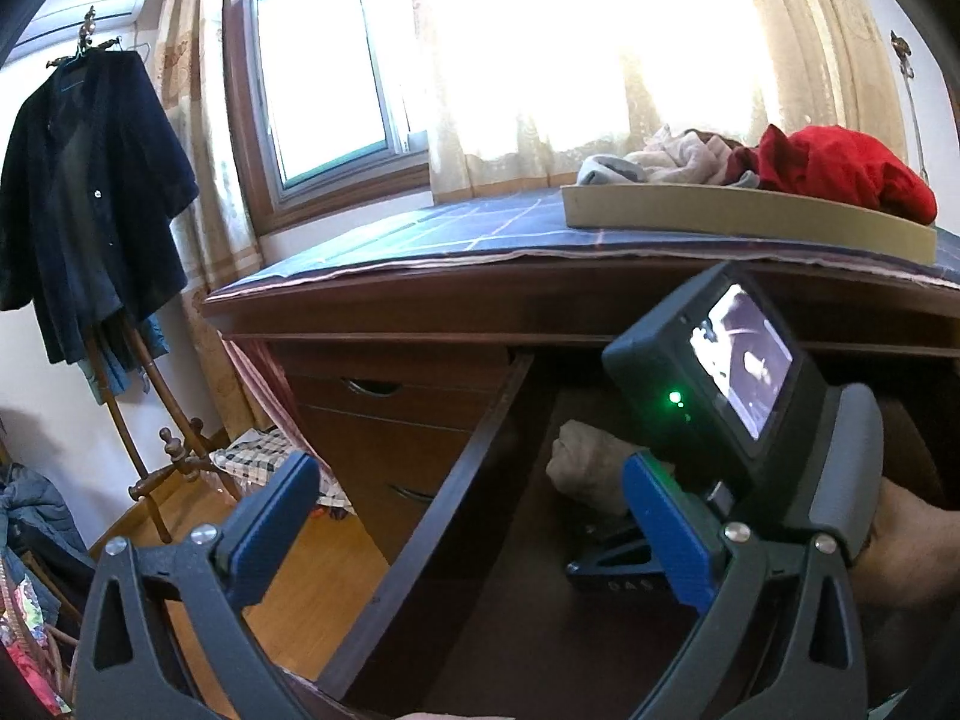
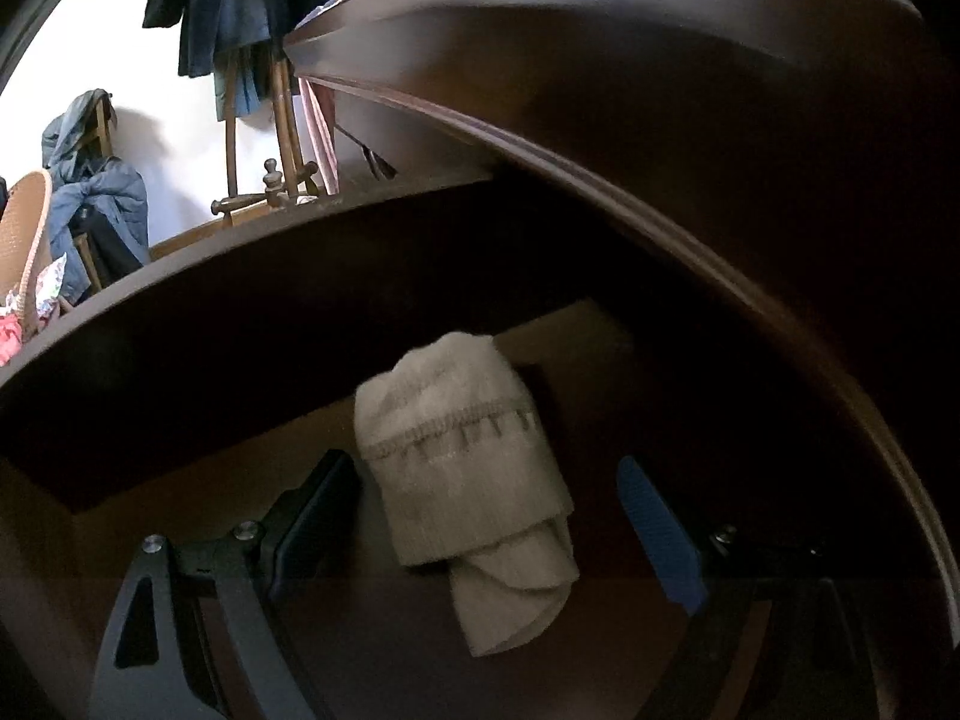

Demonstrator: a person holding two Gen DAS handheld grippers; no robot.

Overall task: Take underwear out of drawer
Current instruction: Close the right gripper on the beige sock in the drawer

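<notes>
Underwear (image 2: pixel 462 480), a pale folded bundle, is seen at the centre of the right wrist view, lying on the floor of the drawer (image 2: pixel 252 276), which is pulled out so that its inside can be reached. The right claw (image 2: pixel 492 510) is held spread wide, one finger on each side of the bundle, nothing gripped yet; the straddle looks meant for a closing pinch. In the left wrist view the left claw (image 1: pixel 474 516) is also held open and empty, low in the frame above the drawer's near edge. On the table, a tray (image 1: pixel 750 219) at upper right already carries clothes (image 1: pixel 840 171), probably as the drop place.
</notes>
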